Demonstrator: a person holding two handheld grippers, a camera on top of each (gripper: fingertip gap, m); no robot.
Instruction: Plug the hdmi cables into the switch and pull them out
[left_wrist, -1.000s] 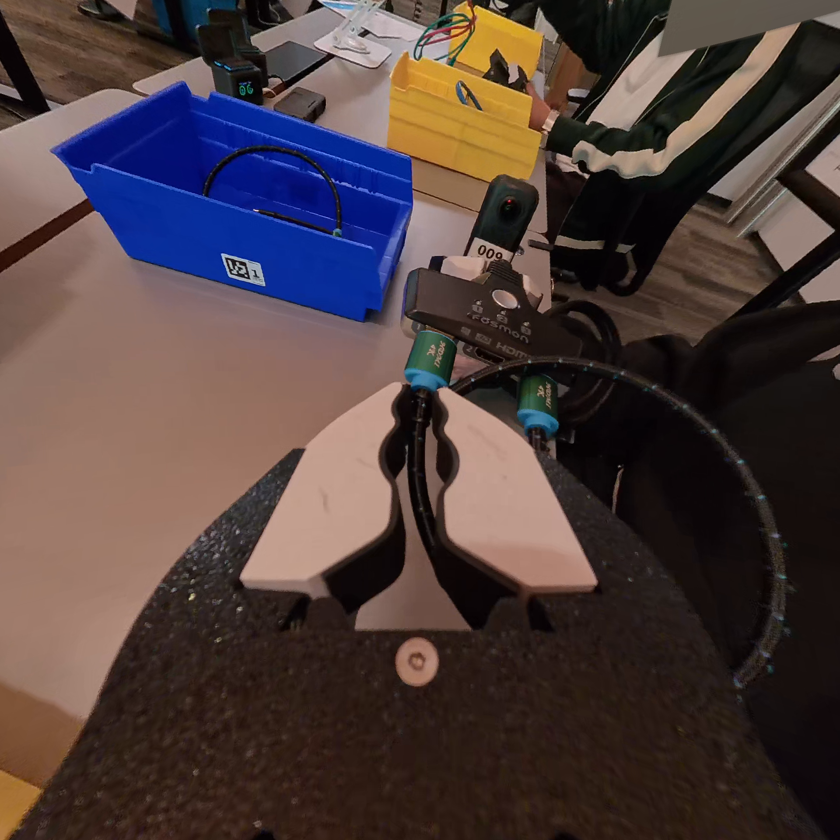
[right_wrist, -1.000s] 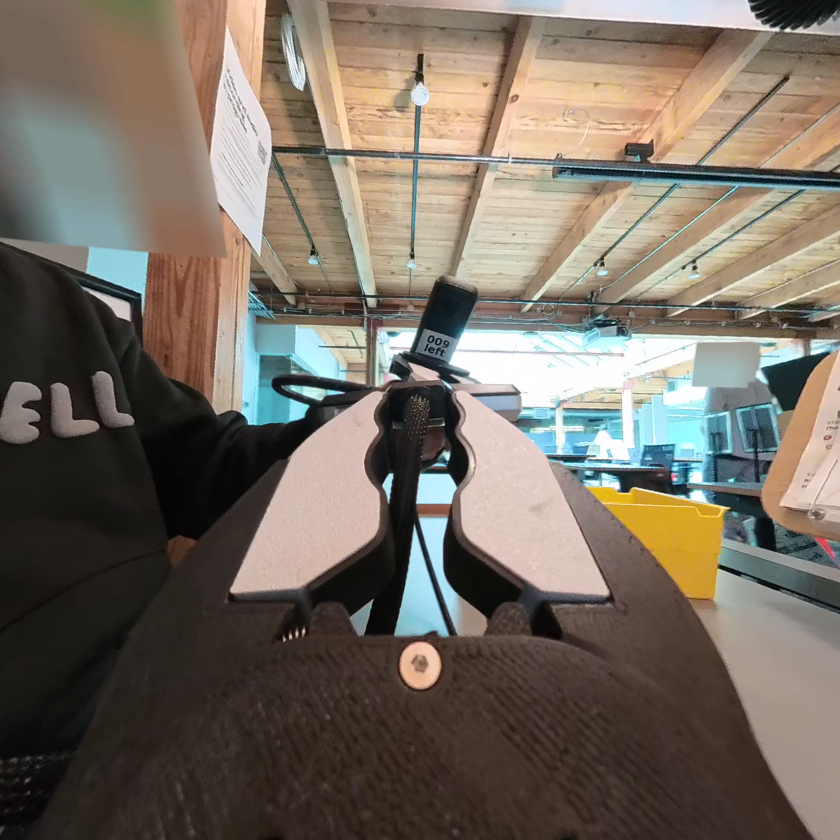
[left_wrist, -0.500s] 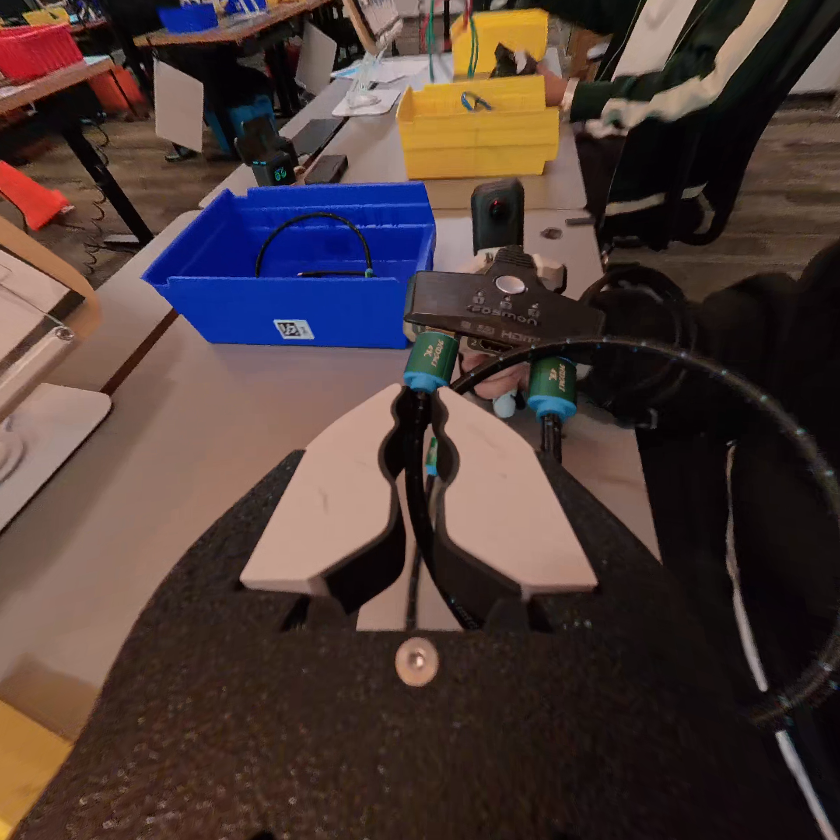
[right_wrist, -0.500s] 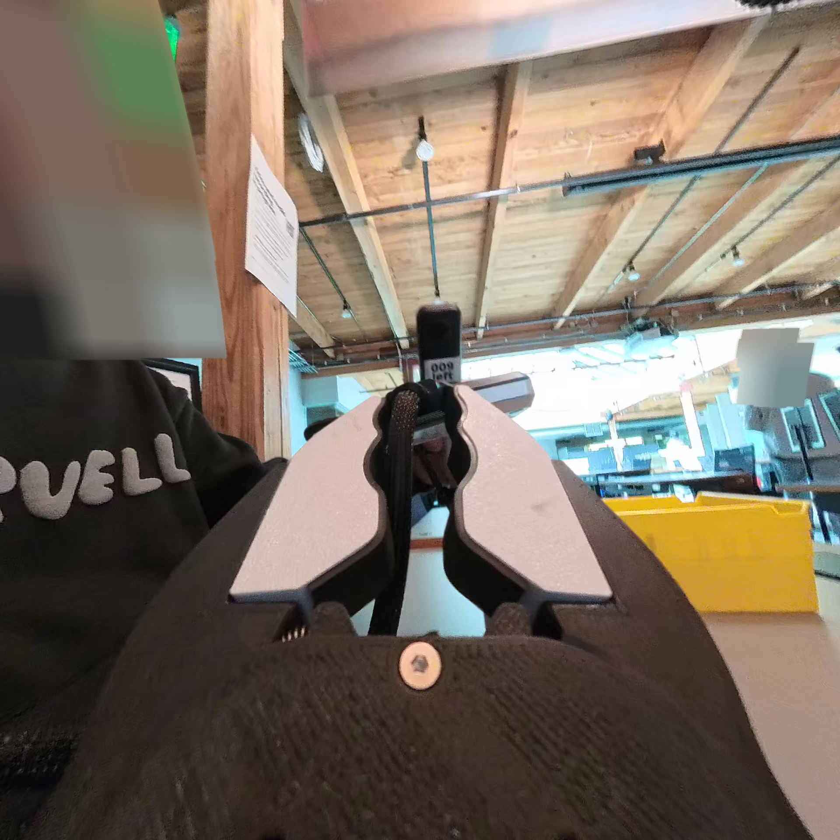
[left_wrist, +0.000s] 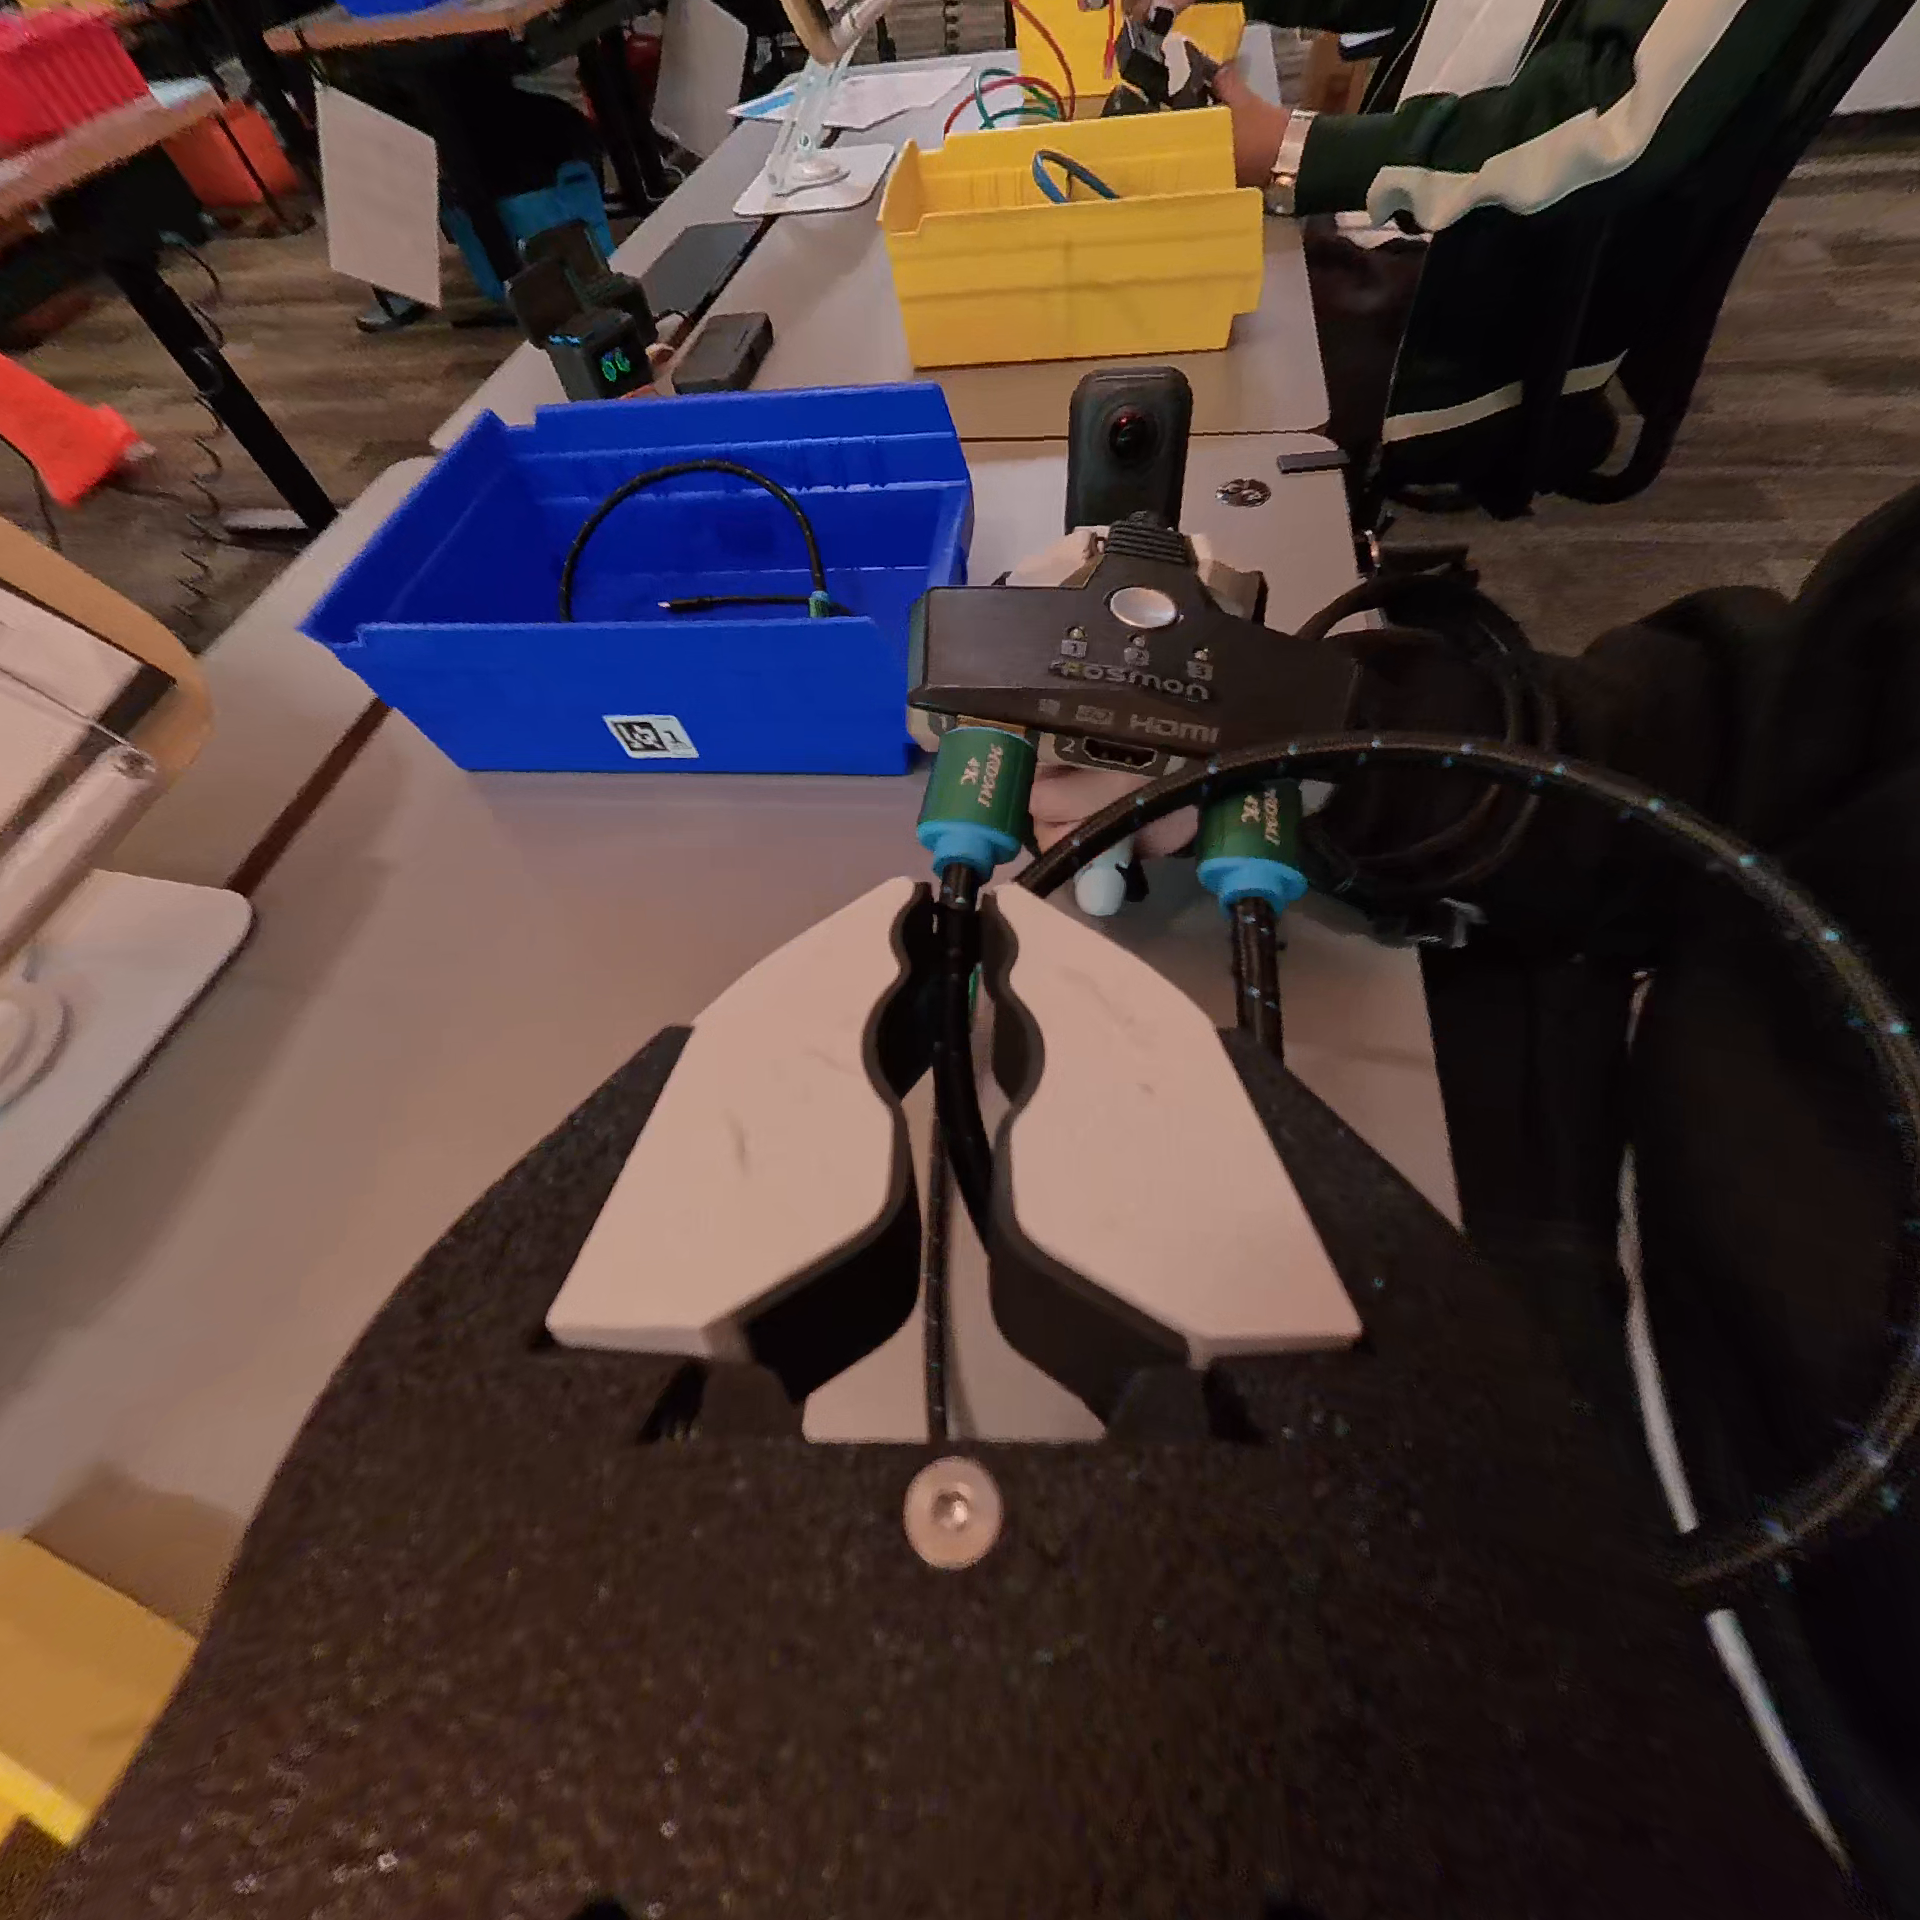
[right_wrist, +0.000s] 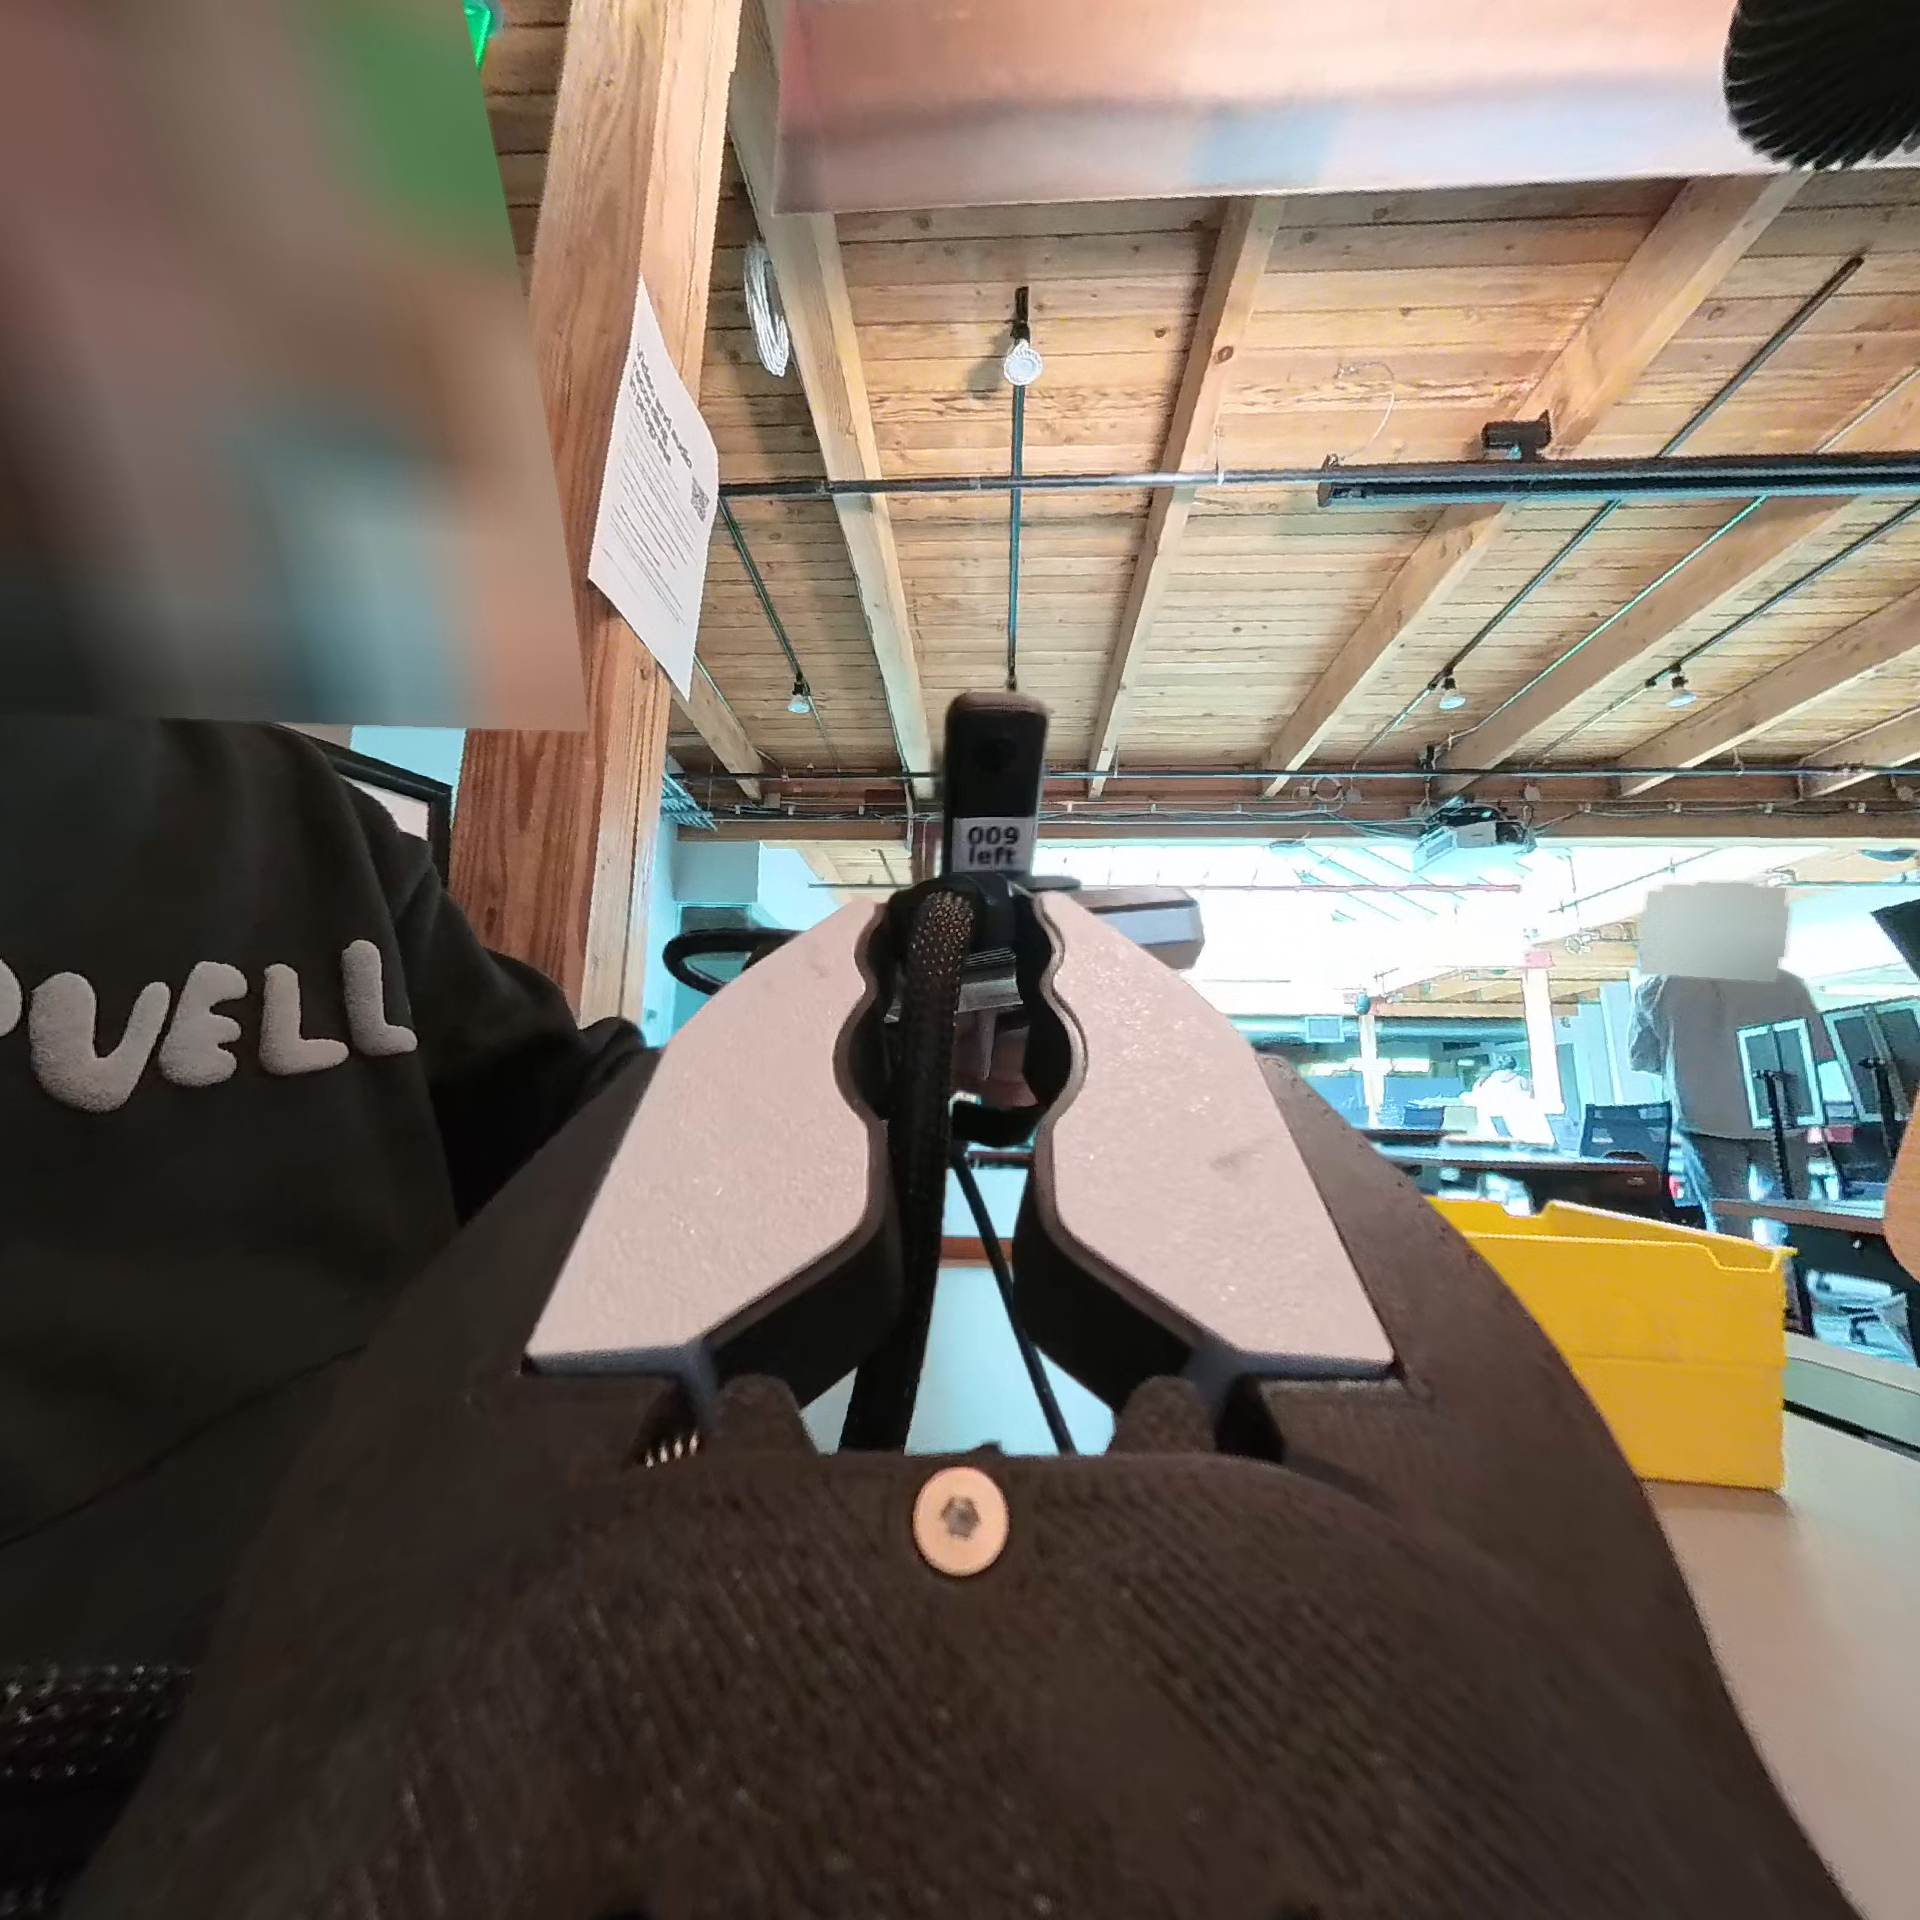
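In the left wrist view my left gripper (left_wrist: 964, 904) is shut on a black braided HDMI cable (left_wrist: 958, 1049), just behind its green plug (left_wrist: 975, 798). That plug's tip sits in the left port of the black switch (left_wrist: 1132, 665). A second green plug (left_wrist: 1252, 831) sits in the right port, and the middle port (left_wrist: 1107, 750) is empty. My right gripper (left_wrist: 1143, 566) faces me and holds the switch by its back end, above the table. In the right wrist view the right gripper (right_wrist: 961, 935) is shut around the switch's thick braided tail (right_wrist: 930, 1049).
A blue bin (left_wrist: 644, 675) holding another cable (left_wrist: 686, 520) stands left of the switch. A yellow bin (left_wrist: 1070, 260) and a person's sleeve (left_wrist: 1455, 156) are behind. A cable loop (left_wrist: 1766, 935) arcs on the right. The right wrist view shows a wooden post (right_wrist: 613, 416) and a yellow bin (right_wrist: 1621, 1340).
Both views have swung and the switch has tilted up a little. Both grips are unchanged, and the left plug has stayed at the left port.
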